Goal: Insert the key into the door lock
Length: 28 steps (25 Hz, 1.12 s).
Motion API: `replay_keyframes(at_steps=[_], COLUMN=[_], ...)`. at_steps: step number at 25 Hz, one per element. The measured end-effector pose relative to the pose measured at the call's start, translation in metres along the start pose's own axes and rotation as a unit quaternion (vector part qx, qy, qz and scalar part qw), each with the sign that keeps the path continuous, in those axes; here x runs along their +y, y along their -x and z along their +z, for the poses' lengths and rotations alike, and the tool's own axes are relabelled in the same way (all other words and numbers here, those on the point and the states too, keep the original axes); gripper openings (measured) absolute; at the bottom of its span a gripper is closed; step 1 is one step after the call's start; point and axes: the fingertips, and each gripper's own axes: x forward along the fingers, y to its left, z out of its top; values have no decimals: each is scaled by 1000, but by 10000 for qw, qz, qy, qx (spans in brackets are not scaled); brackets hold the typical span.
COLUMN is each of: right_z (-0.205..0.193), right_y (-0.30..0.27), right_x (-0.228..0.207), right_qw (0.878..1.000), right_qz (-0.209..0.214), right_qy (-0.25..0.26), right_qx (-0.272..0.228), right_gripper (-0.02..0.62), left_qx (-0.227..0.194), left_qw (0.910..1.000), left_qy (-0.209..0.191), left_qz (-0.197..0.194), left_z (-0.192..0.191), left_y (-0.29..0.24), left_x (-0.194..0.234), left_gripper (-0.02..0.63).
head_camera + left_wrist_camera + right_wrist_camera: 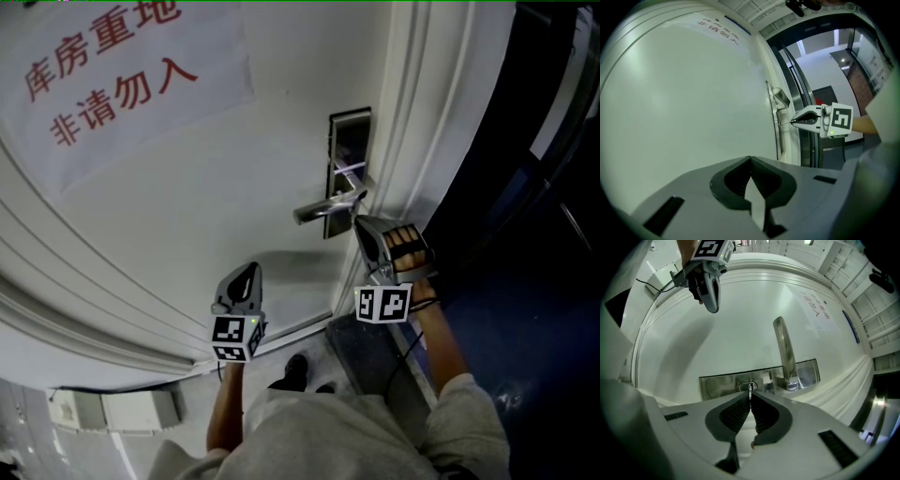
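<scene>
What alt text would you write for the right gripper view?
The right tool, shut on a key, holds its tip at the keyhole of a metal lock plate on a white door. A handle stands beside; the left tool hangs upper left.

Glossy metal lock plate point(717, 385) on matt painted door point(740, 324).

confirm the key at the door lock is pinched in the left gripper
Not the left: the key at the door lock is pinched in the right gripper, as the right gripper view shows.
</scene>
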Motion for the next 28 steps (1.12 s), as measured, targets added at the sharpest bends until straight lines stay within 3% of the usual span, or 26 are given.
replay_keyframes(at_steps=[9, 15, 28], right_z=[1, 4, 4], right_y=[-1, -11, -27], right_x=[-2, -3, -1], right_qw=[10000, 9988, 9987], right_qz=[45, 269, 150], right_qy=[8, 287, 367], right_qx=[74, 286, 323], right_gripper=[29, 29, 29], left_qx=[32, 16, 36], left_qw=[9999, 9999, 9999], left_qy=[45, 54, 14], left_qz=[-115, -130, -126], left_z=[-3, -4, -5], left_y=[-4, -4, -2], left_x=[-7, -7, -2], left_gripper=[17, 17, 17])
